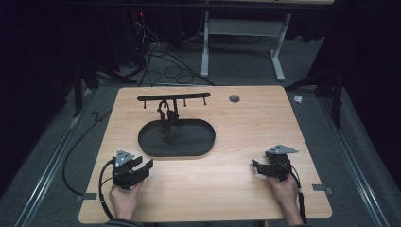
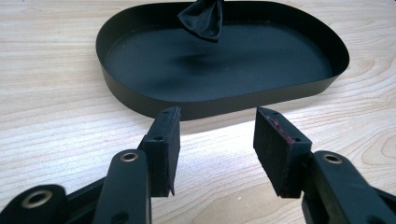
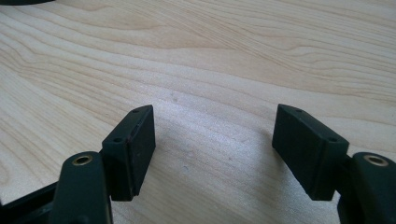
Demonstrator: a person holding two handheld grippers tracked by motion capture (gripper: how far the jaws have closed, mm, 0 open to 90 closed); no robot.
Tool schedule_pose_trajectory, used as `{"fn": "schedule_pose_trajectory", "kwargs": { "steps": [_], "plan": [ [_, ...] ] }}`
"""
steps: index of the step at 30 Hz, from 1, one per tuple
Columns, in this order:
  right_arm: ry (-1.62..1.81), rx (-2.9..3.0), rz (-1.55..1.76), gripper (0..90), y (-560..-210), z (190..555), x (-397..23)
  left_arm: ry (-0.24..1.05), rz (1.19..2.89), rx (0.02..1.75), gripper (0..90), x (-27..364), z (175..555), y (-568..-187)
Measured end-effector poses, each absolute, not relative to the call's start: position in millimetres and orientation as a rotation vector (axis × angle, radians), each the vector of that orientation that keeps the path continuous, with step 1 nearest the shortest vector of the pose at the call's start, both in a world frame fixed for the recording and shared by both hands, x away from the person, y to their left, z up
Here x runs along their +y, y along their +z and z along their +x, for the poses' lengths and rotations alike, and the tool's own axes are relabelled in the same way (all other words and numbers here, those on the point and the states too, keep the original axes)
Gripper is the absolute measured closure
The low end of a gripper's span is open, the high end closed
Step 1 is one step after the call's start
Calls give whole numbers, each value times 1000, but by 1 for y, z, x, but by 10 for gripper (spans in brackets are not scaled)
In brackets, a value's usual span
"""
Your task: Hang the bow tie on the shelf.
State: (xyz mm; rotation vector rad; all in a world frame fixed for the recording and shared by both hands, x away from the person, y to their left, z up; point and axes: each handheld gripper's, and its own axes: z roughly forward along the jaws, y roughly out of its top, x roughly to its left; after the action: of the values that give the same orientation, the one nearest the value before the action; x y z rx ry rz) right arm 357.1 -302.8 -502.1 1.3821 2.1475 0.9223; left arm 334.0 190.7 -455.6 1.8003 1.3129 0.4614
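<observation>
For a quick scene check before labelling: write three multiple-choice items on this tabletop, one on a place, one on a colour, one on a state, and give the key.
1. Where does the oval tray sit?
A. beyond the left gripper, left of the table's middle
B. at the table's right edge
C. on the floor

2. What colour is the tray?
A. white
B. black
C. red

3. How do the jaws of the right gripper stand?
A. shut on a cloth
B. shut on nothing
C. apart, with bare table between them

Key: 1 A, the high view shows it ahead of the left gripper; 2 B, rim and floor are black; 3 C, the right gripper view shows only wood in the gap.
</observation>
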Motion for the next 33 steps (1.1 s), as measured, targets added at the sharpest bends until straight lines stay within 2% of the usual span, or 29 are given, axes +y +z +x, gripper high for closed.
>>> {"fn": "schedule_pose_trajectory", "kwargs": {
  "steps": [33],
  "plan": [
    [921,2148,1382,316,-502,357,-303,432,1864,1334,516,177,341,-481]
  ]
}}
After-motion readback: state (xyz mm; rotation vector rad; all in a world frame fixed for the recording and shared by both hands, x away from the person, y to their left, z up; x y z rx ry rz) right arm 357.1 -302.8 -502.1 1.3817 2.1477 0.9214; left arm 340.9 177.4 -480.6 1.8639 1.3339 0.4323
